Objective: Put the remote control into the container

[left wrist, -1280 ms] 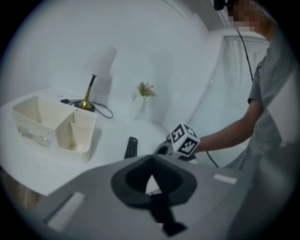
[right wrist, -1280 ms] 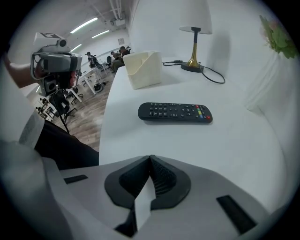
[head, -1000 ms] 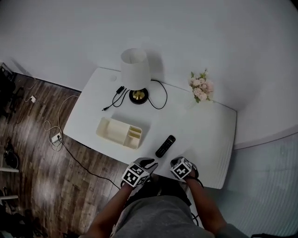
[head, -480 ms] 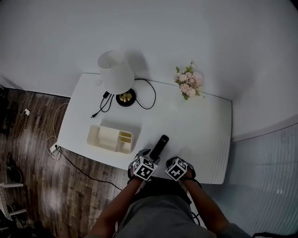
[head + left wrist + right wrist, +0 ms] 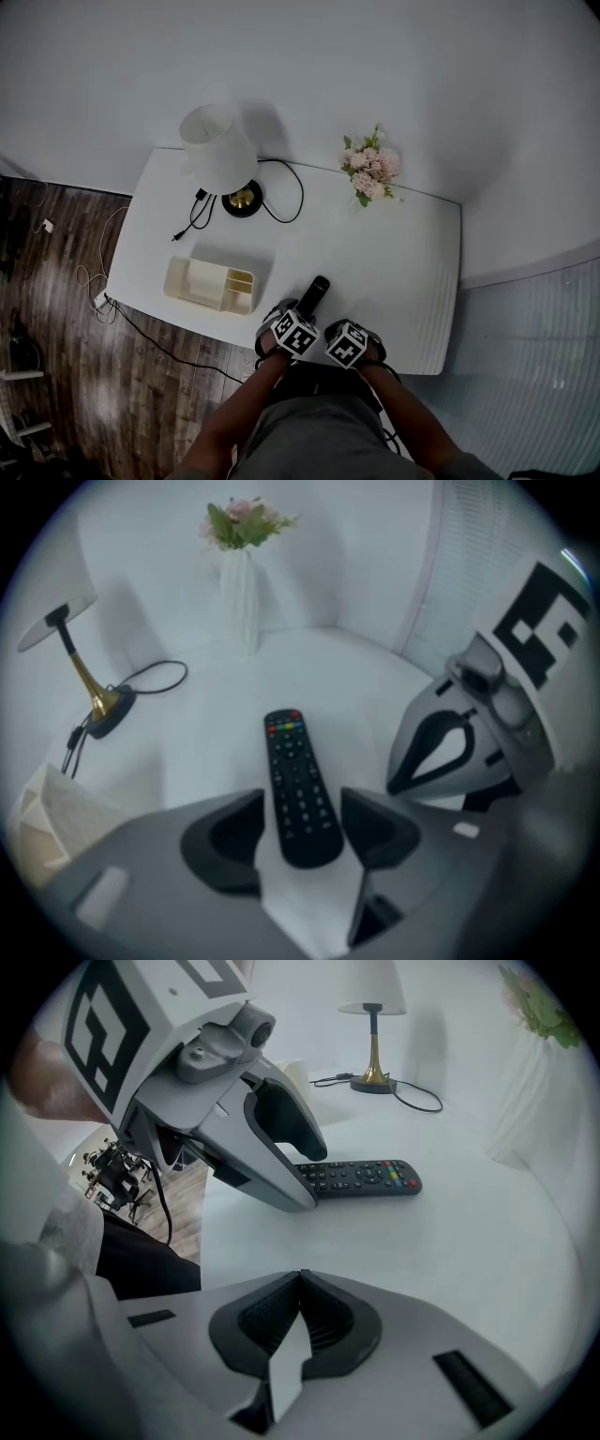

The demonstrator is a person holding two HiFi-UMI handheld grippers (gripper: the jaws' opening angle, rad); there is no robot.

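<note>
A black remote control (image 5: pixel 315 292) lies on the white table (image 5: pixel 403 253) near its front edge. My left gripper (image 5: pixel 298 317) is lowered over the remote's near end. In the left gripper view its jaws have just been opening, and the remote (image 5: pixel 298 789) lies between the two pads with a gap on each side of my left gripper (image 5: pixel 300 834). The cream container (image 5: pixel 210 284) with its compartments sits to the left of the remote. Just right of the left one, my right gripper (image 5: pixel 349 339) is shut with nothing in it (image 5: pixel 300 1321).
A white-shaded lamp (image 5: pixel 221 150) with a brass base and a black cord (image 5: pixel 281 192) stands at the back left. A vase of pink flowers (image 5: pixel 367 172) stands at the back middle. The table's front edge drops to a wooden floor (image 5: pixel 56 309).
My left gripper has moved forward and down to the remote's near end and its jaws have opened around it. The right gripper has kept still. The head view has shifted.
</note>
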